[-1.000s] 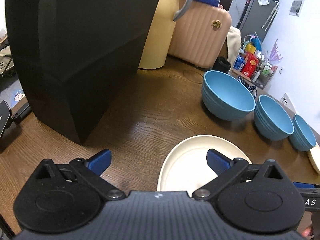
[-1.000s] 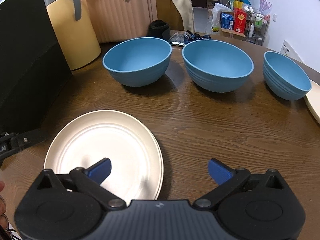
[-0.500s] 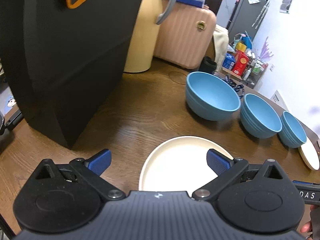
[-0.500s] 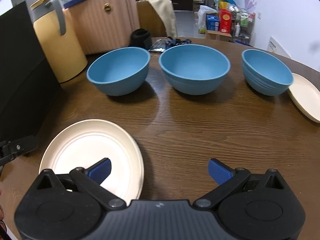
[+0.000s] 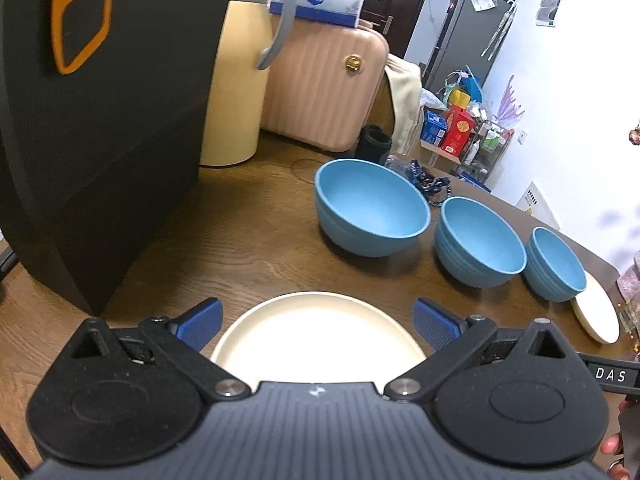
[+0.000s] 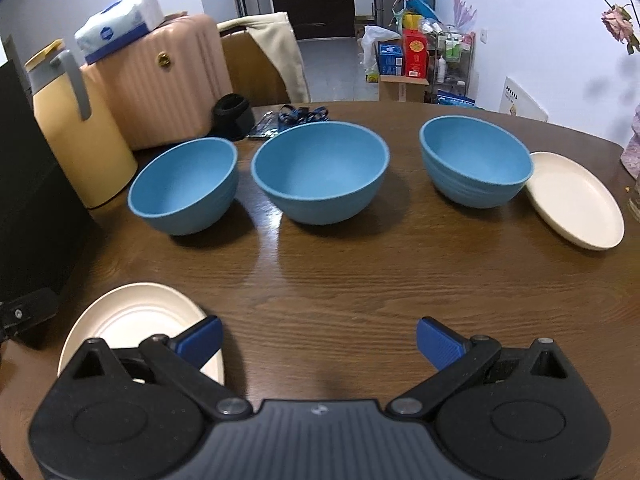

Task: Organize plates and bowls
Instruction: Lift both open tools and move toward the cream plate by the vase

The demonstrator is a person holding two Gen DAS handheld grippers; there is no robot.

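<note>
Three round blue bowls [image 6: 320, 172] sit in a row on the brown wooden table [image 6: 360, 280], a cream plate [image 6: 576, 200] just beside the rightmost. Another cream plate [image 5: 316, 340] lies beneath the left gripper [image 5: 318, 322], fingers spread; the right gripper [image 6: 318, 340] hovers empty, fingers spread too.

Big black bag [image 5: 100, 128] stands at the table's [image 6: 360, 272] left; yellow jug [image 6: 76, 132] beside it; tissue pack [image 6: 116, 28] rides the pink suitcase [image 6: 168, 80].
</note>
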